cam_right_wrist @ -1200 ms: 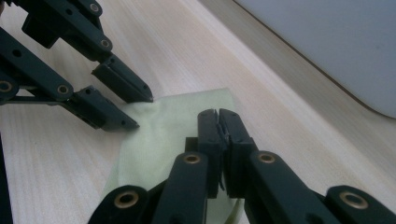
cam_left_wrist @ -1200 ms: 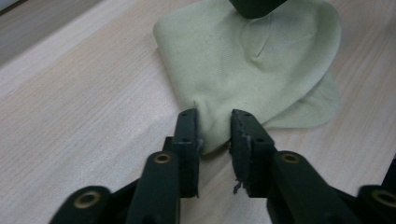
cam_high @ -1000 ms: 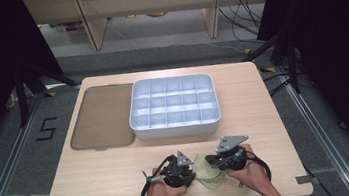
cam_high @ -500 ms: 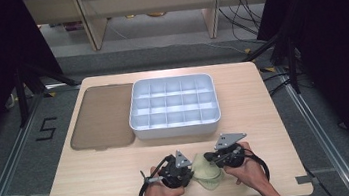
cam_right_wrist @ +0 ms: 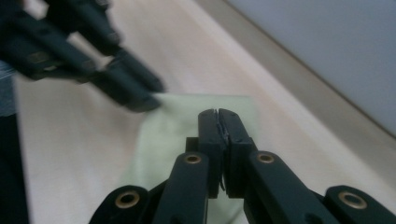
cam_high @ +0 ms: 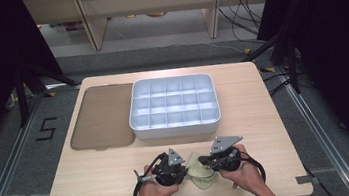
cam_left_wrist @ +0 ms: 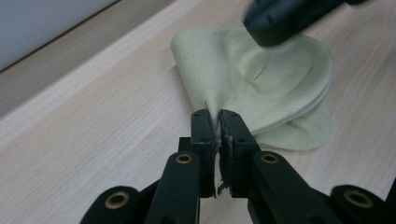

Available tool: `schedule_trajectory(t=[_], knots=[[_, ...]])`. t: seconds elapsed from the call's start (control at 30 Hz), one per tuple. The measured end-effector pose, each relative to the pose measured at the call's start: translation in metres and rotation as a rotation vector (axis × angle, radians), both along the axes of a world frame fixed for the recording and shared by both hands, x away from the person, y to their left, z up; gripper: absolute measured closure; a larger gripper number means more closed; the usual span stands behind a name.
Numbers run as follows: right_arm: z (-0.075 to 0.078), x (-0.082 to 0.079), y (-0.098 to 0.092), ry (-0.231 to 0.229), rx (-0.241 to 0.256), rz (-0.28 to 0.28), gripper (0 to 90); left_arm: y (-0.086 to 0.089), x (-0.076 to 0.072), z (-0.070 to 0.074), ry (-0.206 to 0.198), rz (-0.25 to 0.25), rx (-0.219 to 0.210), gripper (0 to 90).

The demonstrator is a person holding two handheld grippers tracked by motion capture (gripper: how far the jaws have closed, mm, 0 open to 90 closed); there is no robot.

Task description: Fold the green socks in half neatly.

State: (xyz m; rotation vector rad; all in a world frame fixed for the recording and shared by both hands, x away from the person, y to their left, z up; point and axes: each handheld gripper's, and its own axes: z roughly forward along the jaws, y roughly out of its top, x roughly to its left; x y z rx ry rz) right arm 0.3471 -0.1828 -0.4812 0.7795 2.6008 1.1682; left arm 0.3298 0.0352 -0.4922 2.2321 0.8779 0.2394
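Pale wood grain covers the table (cam_high: 97,183), which stands on a grey floor with dark stands at both sides. Nearest the bottom of the high view, low and centre, the two hands meet over a small pale green cloth (cam_high: 200,168) lying near the table's front edge. The left gripper (cam_high: 181,170) has its jaws pressed together on the cloth's near edge, and the left gripper view shows the fabric bunched into soft folds (cam_left_wrist: 261,88) just past the tips. The right gripper (cam_high: 207,164) also has its jaws closed; in the right gripper view they sit over the cloth (cam_right_wrist: 187,126), but whether fabric is caught between them I cannot tell. That view also catches the other gripper, blurred, at upper left.

By the look of it, the cloth is being folded, and next one edge would need lifting and carrying across while the other end is held down.

Farther up the high view sit a white compartment tray (cam_high: 176,125) and, just beside it at left, a brown lid (cam_high: 99,117).
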Motion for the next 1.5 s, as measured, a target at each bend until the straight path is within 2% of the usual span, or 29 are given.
schedule_trajectory(t=[0.07,0.13,0.23,0.27,0.3,0.33,0.37,0.4,0.53,0.6,0.67,0.7,0.73,0.83,0.87,0.93,0.97,1.03,1.07,1.23,1.27,1.37,1.4,1.43,1.5], knots=[[-0.003,-0.006,0.005,0.007,-0.004,0.039,88.6,0.002,0.001,0.0,-0.007,0.002,0.009,84.2],[-0.007,-0.01,0.008,0.034,-0.004,0.054,88.6,0.003,0.0,0.0,-0.002,0.006,0.003,84.2],[-0.013,-0.012,0.014,0.044,-0.013,0.078,88.5,0.003,0.0,0.0,-0.001,0.01,0.003,84.1],[-0.016,-0.014,0.019,0.046,-0.038,0.087,88.4,0.004,0.0,0.001,-0.007,0.005,0.006,84.1],[-0.016,-0.014,0.019,0.046,-0.038,0.087,88.4,0.004,0.0,0.001,-0.007,0.005,0.006,84.2],[-0.02,-0.015,0.023,0.041,-0.069,0.103,88.5,0.003,0.0,0.001,-0.002,0.01,0.003,84.1],[-0.02,-0.015,0.023,0.041,-0.069,0.103,88.5,0.004,0.001,0.0,-0.004,0.007,0.004,84.1],[-0.022,-0.015,0.025,0.022,-0.083,0.113,88.5,0.004,0.0,0.001,-0.006,0.005,0.002,84.1],[-0.02,-0.015,0.024,0.03,-0.07,0.108,88.4,0.004,0.0,0.002,-0.017,-0.006,0.002,84.1],[-0.017,-0.017,0.023,0.037,-0.041,0.126,88.4,0.005,0.001,0.003,-0.021,-0.009,0.013,84.1],[-0.019,-0.018,0.023,0.042,-0.05,0.147,88.3,0.004,0.0,0.003,-0.022,-0.01,0.016,84.1],[-0.021,-0.019,0.024,0.049,-0.061,0.142,88.3,0.003,-0.001,0.003,-0.02,-0.005,0.011,84.1],[-0.022,-0.018,0.023,0.058,-0.049,0.135,87.6,0.003,-0.001,0.003,-0.032,-0.015,0.021,84.1],[-0.015,-0.016,0.018,0.044,-0.026,0.113,87.6,0.004,-0.001,0.005,-0.032,-0.007,0.011,84.1],[-0.011,-0.013,0.012,0.037,-0.003,0.077,87.6,0.006,-0.001,0.007,-0.042,-0.017,0.009,84.1],[-0.008,-0.01,0.006,0.023,-0.009,0.06,87.7,0.006,-0.002,0.009,-0.047,-0.01,0.014,84.1],[-0.007,-0.006,-0.001,0.016,-0.002,0.027,87.9,0.006,-0.001,0.009,-0.052,-0.017,0.014,84.1],[-0.007,-0.002,-0.008,0.032,0.0,-0.004,88.0,0.006,-0.002,0.009,-0.05,-0.014,0.008,84.1],[-0.008,0.0,-0.01,0.033,0.002,-0.014,88.0,0.006,-0.002,0.01,-0.059,-0.02,0.022,84.1],[-0.018,0.004,-0.009,0.056,-0.03,-0.013,88.0,0.003,-0.005,0.012,-0.075,-0.034,0.023,84.1],[-0.018,0.004,-0.009,0.059,-0.031,-0.019,88.0,0.001,-0.008,0.014,-0.089,-0.038,0.033,84.1],[-0.018,0.004,-0.011,0.045,-0.031,-0.013,87.9,0.0,-0.009,0.016,-0.104,-0.052,0.037,84.0],[-0.017,0.003,-0.011,0.065,-0.027,-0.02,87.8,-0.001,-0.01,0.016,-0.098,-0.051,0.032,84.1],[-0.017,0.003,-0.011,0.061,-0.023,-0.023,87.5,-0.001,-0.01,0.017,-0.112,-0.055,0.054,84.0],[-0.016,0.003,-0.013,0.058,-0.011,-0.028,87.4,-0.001,-0.01,0.017,-0.111,-0.056,0.044,84.0]])
